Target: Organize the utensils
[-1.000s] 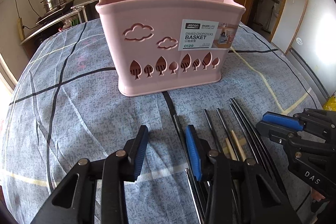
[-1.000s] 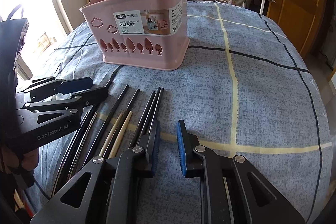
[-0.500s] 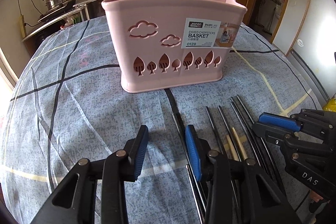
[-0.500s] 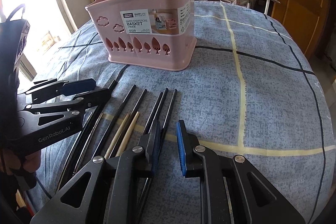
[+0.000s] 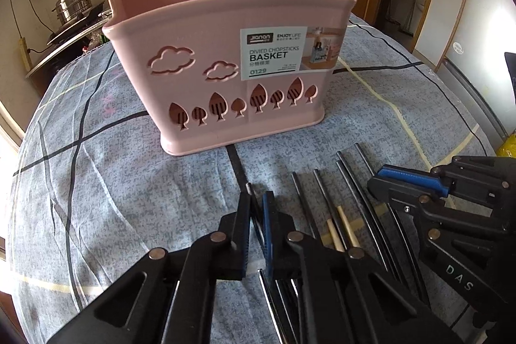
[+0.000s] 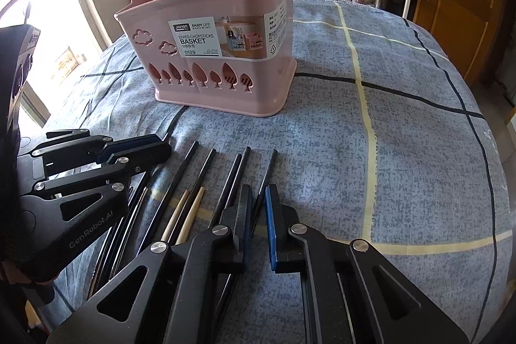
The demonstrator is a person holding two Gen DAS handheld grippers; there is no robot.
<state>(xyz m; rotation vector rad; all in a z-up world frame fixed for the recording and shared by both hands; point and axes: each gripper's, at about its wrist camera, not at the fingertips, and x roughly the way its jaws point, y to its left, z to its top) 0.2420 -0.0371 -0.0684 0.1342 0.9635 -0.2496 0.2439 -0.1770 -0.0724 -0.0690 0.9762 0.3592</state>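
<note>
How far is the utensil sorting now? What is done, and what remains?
Done: nothing yet; no utensil shows in the pink basket. In hand: the left gripper is shut on a thin dark utensil; the right gripper is closing around a black chopstick. Left: the other chopsticks lie on the tablecloth, none of them in the basket.

Both grippers are matte black plastic with triangular cut-outs and round silver rivets at the joints. Blue ribbed pads line the fingers. The left gripper carries "GenRobot.AI" in pale letters; the right gripper shows "DAS" on its side.
</note>
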